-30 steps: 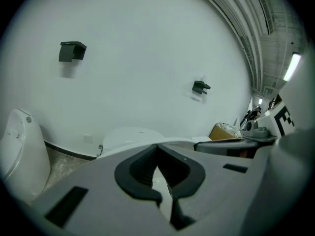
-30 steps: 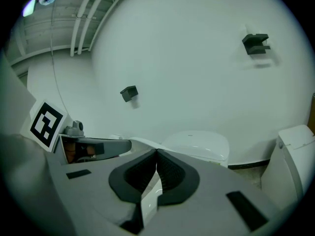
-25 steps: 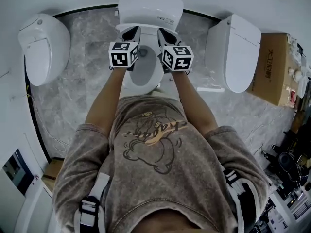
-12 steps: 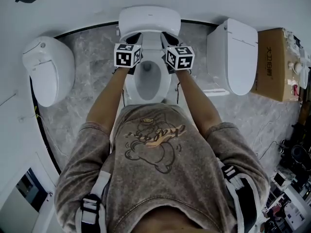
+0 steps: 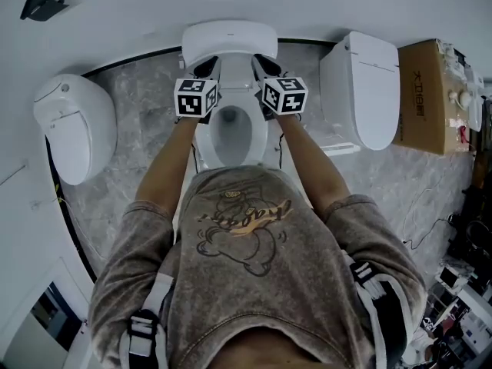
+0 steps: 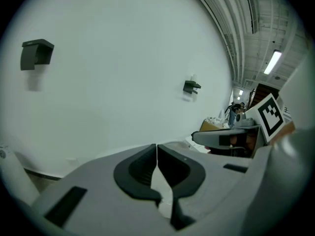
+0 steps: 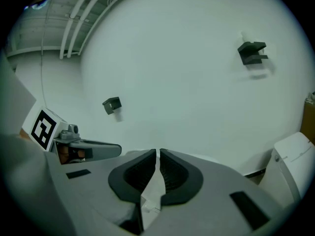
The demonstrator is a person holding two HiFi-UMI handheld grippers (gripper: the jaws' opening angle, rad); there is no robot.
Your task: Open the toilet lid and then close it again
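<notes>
The person's bare left forearm (image 5: pixel 165 156) and right forearm (image 5: pixel 304 156) reach straight forward from short grey-brown sleeves (image 5: pixel 142 229), roughly parallel and near each other. The left hand-held gripper (image 5: pixel 206 69), grey plastic with black ribbed pads, and the right hand-held gripper (image 5: pixel 261 64) of the same build point forward and slightly downward, side by side at matching height. On both, the jaws are pressed together, their pads meeting at the tips.

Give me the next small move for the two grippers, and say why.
Probably start tipping the lid forward over the bowl. It already stands raised near the wall, the bowl lies open, and the left gripper and right gripper sit at its sides, jaws shut.
</notes>
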